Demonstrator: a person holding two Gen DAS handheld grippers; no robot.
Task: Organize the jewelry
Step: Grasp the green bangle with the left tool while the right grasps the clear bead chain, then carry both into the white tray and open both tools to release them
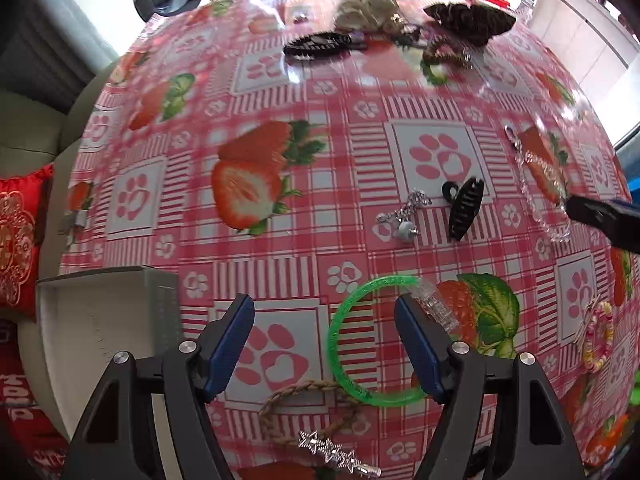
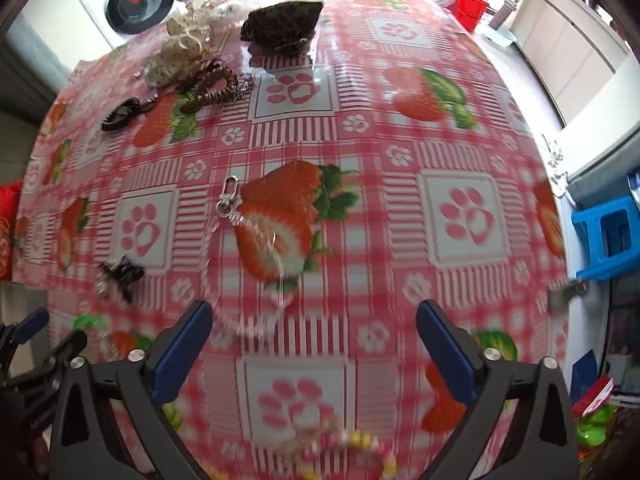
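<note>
In the left wrist view my left gripper (image 1: 324,344) hangs open over the strawberry tablecloth (image 1: 280,120). A green bangle (image 1: 333,340) lies flat between its fingers, its right side under the right finger (image 1: 418,344); the pads do not press on it. A clear hair clip (image 1: 436,308) touches the bangle's top right. A braided cord bracelet (image 1: 280,396) and a silver star clip (image 1: 332,452) lie nearer me. My right gripper (image 2: 314,344) is open above a clear bead chain (image 2: 208,272). A colourful bead bracelet (image 2: 360,440) lies below it, blurred.
A white open box (image 1: 100,320) sits at the table's left edge. A black claw clip (image 1: 464,208) and silver charm chain (image 1: 404,216) lie mid-table. A black comb clip (image 1: 316,44), cream scrunchie (image 1: 368,4) and dark pouch (image 2: 280,24) are at the far side. A blue stool (image 2: 608,236) stands right.
</note>
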